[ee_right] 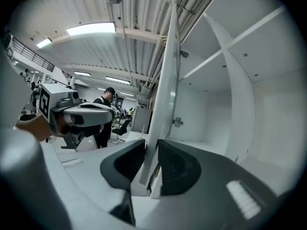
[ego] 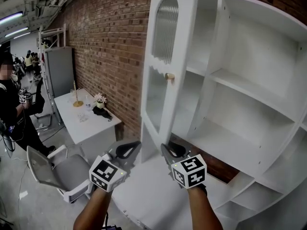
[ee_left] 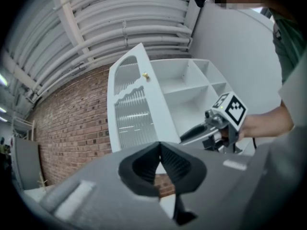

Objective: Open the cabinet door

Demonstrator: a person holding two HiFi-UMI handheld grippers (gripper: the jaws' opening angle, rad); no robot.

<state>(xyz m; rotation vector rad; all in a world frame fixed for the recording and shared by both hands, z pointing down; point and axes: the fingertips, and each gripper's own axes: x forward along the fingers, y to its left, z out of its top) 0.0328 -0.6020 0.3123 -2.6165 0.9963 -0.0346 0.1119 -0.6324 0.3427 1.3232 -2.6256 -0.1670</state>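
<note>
white is the cabinet point(ego: 249, 80), which stands against a red brick wall point(ego: 105, 42). its cabinet door point(ego: 163, 66) is already swung out to the left, away from the shelves, so the compartments behind it are in view. the door has an arched panel of ribbed glass in its upper part and a second ribbed panel below, and a small pale knob point(ego: 169, 76) sits on its right edge between the two panels.

the right gripper point(ego: 166, 151) is low, at the bottom corner of the door. in the right gripper view the thin edge of the door runs straight between the two black fingers point(ee_right: 177, 169), and they are clenched on it from both sides, grasping the lower edge of the door.

the left gripper point(ego: 128, 149) is just beside the right one, on its left, and apart from the door. in the left gripper view its fingers point(ee_left: 180, 166) are pressed together at the tips and hold nothing; the open door and the right gripper are seen beyond them.

further left, along the wall, there is a white worktop point(ego: 91, 128) with some small things on it, too small to name. a grey chair point(ego: 62, 171) is near it, and a person point(ego: 14, 114) in dark clothes stands at the left border.
</note>
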